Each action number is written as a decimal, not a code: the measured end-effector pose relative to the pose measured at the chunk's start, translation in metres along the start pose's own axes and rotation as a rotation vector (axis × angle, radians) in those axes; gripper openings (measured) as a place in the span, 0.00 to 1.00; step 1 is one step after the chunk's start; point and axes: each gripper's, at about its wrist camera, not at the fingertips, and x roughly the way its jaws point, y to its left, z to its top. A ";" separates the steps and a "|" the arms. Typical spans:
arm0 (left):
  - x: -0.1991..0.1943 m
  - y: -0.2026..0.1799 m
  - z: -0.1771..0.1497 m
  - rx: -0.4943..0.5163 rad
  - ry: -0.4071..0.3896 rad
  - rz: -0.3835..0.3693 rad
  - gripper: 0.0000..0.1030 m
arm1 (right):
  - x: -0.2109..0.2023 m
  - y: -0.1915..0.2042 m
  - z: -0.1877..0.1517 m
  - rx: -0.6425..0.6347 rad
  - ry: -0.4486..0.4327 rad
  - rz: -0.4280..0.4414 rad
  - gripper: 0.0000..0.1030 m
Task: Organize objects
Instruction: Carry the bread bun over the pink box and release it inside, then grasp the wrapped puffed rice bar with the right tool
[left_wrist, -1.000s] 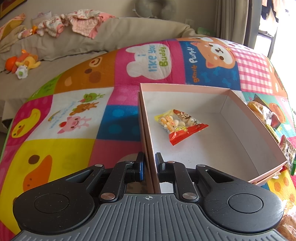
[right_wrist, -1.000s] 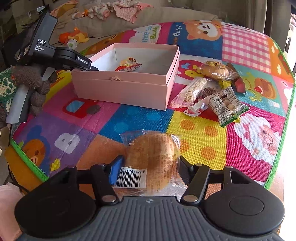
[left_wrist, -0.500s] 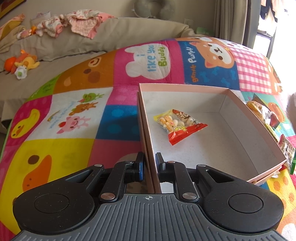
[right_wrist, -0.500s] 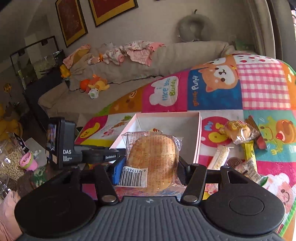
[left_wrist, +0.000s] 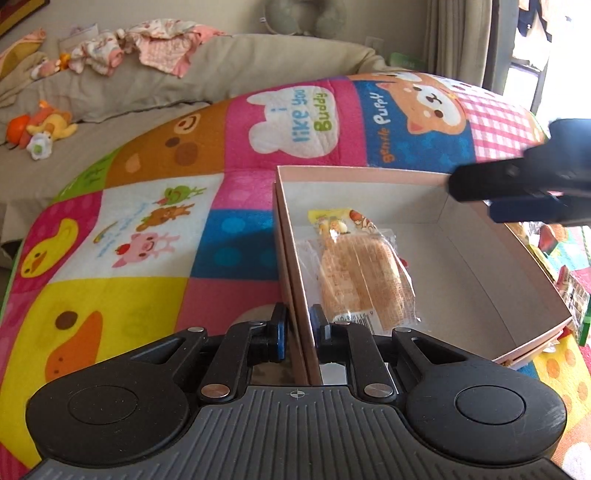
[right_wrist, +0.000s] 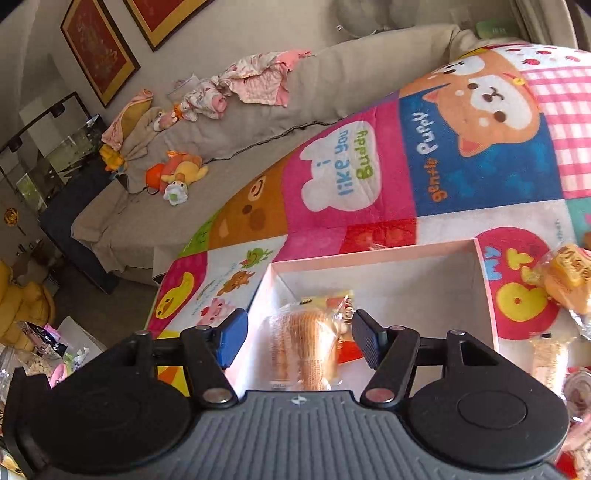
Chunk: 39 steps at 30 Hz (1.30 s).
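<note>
The wrapped bread bun (left_wrist: 364, 280) now lies inside the pink cardboard box (left_wrist: 476, 275), partly over the small snack packet (left_wrist: 338, 221) that was alone there a second ago. The right gripper (right_wrist: 297, 341), which carried the bun over, has just been opening; its pads stand clear of the wrapper, so the bun appears released, though blur leaves it unclear whether it has settled. One more item is stowed. The left gripper (left_wrist: 297, 328) stays clenched on the box's near wall, steadying it. The bun is soft and ridged in crinkly clear film; the box is stiff and matte on a plush patchwork play mat (left_wrist: 147, 236), where more wrapped snacks (right_wrist: 565, 280) wait.
</note>
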 end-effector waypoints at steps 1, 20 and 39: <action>0.000 0.000 0.000 0.000 0.000 0.001 0.15 | -0.011 -0.006 -0.006 -0.013 -0.016 -0.021 0.66; 0.000 -0.004 0.000 0.013 0.009 0.018 0.14 | -0.120 -0.113 -0.130 -0.010 -0.016 -0.390 0.81; -0.001 -0.004 -0.001 0.008 0.006 0.011 0.15 | -0.058 -0.109 -0.059 0.031 -0.060 -0.289 0.48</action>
